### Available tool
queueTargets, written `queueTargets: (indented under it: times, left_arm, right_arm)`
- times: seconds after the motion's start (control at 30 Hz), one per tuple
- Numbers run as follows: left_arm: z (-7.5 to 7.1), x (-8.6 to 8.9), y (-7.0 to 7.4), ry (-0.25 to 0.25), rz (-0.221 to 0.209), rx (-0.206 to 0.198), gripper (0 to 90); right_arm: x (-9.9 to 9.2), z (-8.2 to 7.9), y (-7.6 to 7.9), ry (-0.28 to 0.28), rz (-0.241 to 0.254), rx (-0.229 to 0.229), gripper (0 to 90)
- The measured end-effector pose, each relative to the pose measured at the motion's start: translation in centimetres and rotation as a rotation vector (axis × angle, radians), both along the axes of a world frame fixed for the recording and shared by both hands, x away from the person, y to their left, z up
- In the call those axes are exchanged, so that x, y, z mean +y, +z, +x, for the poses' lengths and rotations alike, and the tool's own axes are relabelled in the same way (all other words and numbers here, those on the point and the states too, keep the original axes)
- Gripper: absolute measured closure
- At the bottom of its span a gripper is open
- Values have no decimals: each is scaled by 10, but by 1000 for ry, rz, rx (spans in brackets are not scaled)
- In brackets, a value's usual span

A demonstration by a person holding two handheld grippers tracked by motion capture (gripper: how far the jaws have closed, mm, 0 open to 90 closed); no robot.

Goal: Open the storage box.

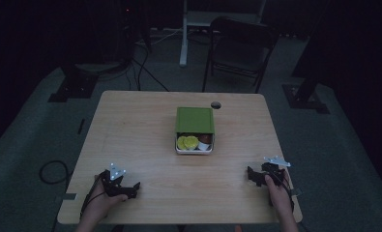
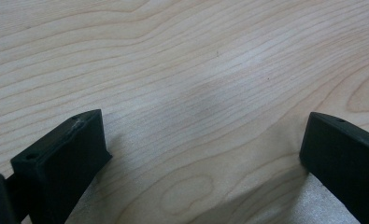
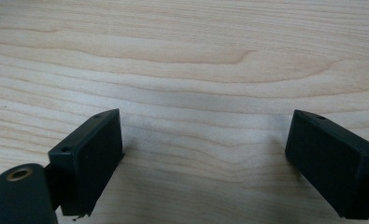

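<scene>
A small white box point(image 1: 194, 148) with a green lid point(image 1: 195, 120) slid partly back sits at the middle of the wooden table point(image 1: 145, 140). Yellow round pieces point(image 1: 187, 142) and a reddish item show in its uncovered front. My left gripper point(image 1: 130, 189) rests near the front left edge, held by a hand, jaws wide apart over bare wood point(image 2: 205, 126). At the front right my right gripper point(image 1: 254, 175) stands open too, nothing between its fingers point(image 3: 93, 158).
A round cable hole point(image 1: 215, 105) is in the table's far edge, just beyond the box. A dark folding chair point(image 1: 242, 48) and a white stand post point(image 1: 183, 34) are behind the table. Cables lie on the floor at left point(image 1: 53, 171).
</scene>
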State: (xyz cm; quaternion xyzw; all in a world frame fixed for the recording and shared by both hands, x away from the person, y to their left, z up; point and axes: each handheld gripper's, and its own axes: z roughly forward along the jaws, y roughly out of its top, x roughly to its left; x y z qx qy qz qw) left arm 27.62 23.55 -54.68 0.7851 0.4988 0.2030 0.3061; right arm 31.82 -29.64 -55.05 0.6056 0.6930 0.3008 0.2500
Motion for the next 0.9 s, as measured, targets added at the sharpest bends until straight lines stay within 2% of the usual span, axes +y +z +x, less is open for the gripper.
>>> queueTargets:
  times: [0.47, 0.77, 0.9]
  left_arm:
    - [-1, 0, 0, -11, 1, 0, 8]
    - [-2, -2, 0, -64, 2, -7, 14]
    - [-2, -3, 1, -81, 22, -23, 14]
  right_arm:
    - [0, 0, 0, 1, -3, 1, 106]
    - [0, 0, 0, 0, -2, 1, 106]
    - [0, 0, 0, 0, -2, 1, 106]
